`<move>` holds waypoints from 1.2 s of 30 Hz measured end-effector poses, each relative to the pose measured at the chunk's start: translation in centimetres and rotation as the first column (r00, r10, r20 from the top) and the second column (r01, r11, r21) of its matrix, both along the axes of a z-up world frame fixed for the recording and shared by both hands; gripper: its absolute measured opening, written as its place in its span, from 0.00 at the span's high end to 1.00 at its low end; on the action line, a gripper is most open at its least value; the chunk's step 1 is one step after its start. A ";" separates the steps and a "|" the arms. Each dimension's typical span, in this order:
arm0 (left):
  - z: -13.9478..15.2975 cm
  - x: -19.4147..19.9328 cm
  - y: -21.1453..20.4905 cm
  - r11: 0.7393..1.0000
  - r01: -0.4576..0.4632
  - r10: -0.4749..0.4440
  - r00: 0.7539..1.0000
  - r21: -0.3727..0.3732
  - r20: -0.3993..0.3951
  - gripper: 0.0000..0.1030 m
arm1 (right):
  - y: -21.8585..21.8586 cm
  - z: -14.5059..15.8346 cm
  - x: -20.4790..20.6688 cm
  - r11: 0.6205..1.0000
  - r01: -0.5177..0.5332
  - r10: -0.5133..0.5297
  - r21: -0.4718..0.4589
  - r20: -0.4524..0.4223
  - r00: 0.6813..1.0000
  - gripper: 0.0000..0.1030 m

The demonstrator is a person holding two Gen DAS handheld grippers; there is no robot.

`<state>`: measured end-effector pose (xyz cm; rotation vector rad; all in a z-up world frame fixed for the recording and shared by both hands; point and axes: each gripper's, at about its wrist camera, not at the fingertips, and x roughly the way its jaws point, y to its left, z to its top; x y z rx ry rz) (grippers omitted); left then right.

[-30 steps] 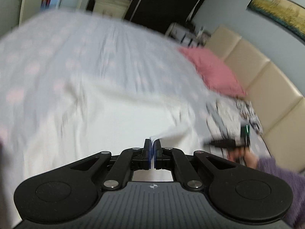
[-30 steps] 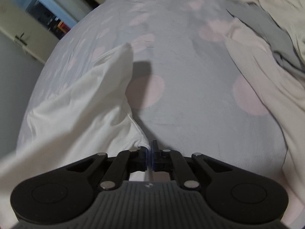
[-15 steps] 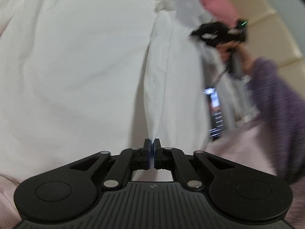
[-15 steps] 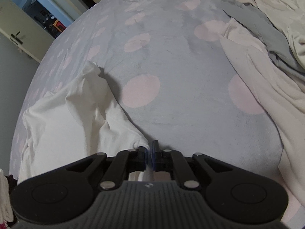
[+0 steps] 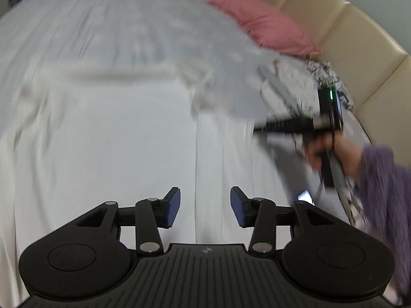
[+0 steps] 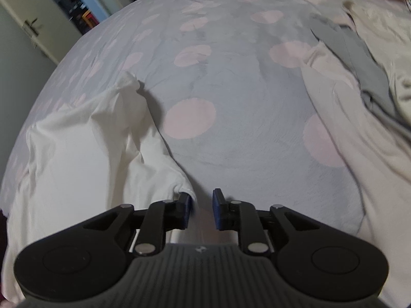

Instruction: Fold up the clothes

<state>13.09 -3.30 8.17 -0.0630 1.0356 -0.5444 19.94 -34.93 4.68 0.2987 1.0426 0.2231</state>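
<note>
A white garment (image 5: 115, 138) lies spread on the bed, a lengthwise crease running down it just ahead of my left gripper (image 5: 205, 206), which hovers over it open and empty. In the right wrist view the same white garment (image 6: 84, 154) lies rumpled at the left, its near corner touching the left pad of my right gripper (image 6: 201, 209), which is open. The right gripper's body (image 5: 295, 124) and the hand holding it show blurred at the right of the left wrist view.
The bed sheet (image 6: 231, 82) is pale blue with pink dots. A pile of cream and grey clothes (image 6: 364, 59) lies at the right. A pink pillow (image 5: 267, 25) rests against the beige headboard (image 5: 354, 51). A door and shelves (image 6: 38, 23) stand at the far left.
Both grippers were shut on the white garment and have now opened, letting it go. The garment has settled flat on the bed. The left wrist view swung up toward the headboard.
</note>
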 end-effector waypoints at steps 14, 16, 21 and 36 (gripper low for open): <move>-5.1 15.4 -14.3 0.968 0.186 -0.209 0.970 0.169 0.126 0.48 | 1.7 0.9 -2.6 0.933 -0.267 0.301 -0.241 0.116 0.947 0.78; -6.3 17.4 -14.4 0.972 0.178 -0.193 0.977 0.156 0.089 0.48 | 1.5 0.7 -2.6 0.937 -0.266 0.295 -0.227 0.107 0.949 0.78; -8.2 23.4 -13.4 0.997 0.072 -0.072 0.994 -0.013 -0.087 0.48 | 1.5 0.7 -2.6 0.940 -0.277 0.302 -0.200 0.109 0.947 0.78; -13.4 33.1 -14.2 0.997 -0.070 0.078 0.966 0.042 -0.245 0.99 | 1.5 -0.3 -2.2 0.943 -0.290 0.303 -0.166 0.062 0.951 0.79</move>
